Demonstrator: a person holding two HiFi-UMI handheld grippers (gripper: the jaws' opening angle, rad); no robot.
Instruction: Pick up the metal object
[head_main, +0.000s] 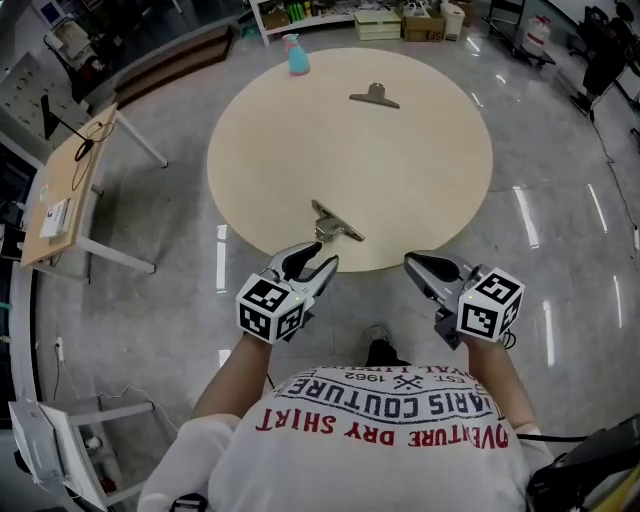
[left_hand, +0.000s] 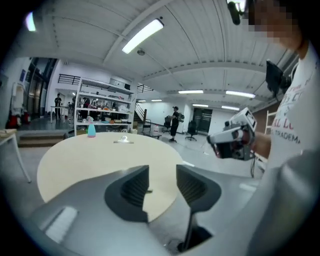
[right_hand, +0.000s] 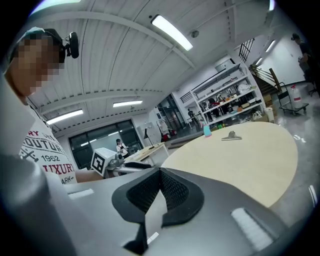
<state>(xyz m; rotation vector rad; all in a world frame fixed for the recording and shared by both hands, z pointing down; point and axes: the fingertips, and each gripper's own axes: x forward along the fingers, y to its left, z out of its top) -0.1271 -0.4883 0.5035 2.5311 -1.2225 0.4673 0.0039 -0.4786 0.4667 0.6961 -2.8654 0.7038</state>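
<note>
Bottom centre of head view: left gripper (head_main: 322, 262) and right gripper (head_main: 416, 266) both sit at the near rim of the round table (head_main: 430, 170), side by side but apart. Near metal clip (head_main: 335, 222) lies flat on the tabletop close to that rim, just above the left gripper's tips in frame; I can't tell whether they touch. Right gripper is off to the clip's lower right, clear of it. Far metal clip (head_main: 375, 96) lies upper centre on the table, blue spray bottle (head_main: 297, 55) up at the far rim.

Left gripper view: left gripper (left_hand: 162, 170) jaws part open with a modest gap, pads gripping nothing; only the table (left_hand: 90, 160) edge shows through the gap. Far metal clip (left_hand: 123, 141) and spray bottle (left_hand: 91, 130) are small, left of centre. Right gripper (left_hand: 232, 137) is at mid right.

Right gripper view: right gripper (right_hand: 159, 172) jaws closed, tips meeting, nothing held. Table (right_hand: 240, 160) fills right half; far metal clip (right_hand: 231, 136) and spray bottle (right_hand: 207, 130) are at its far side. Left gripper (right_hand: 107, 162) shows at mid left. Near metal clip isn't visible in this view.
</note>
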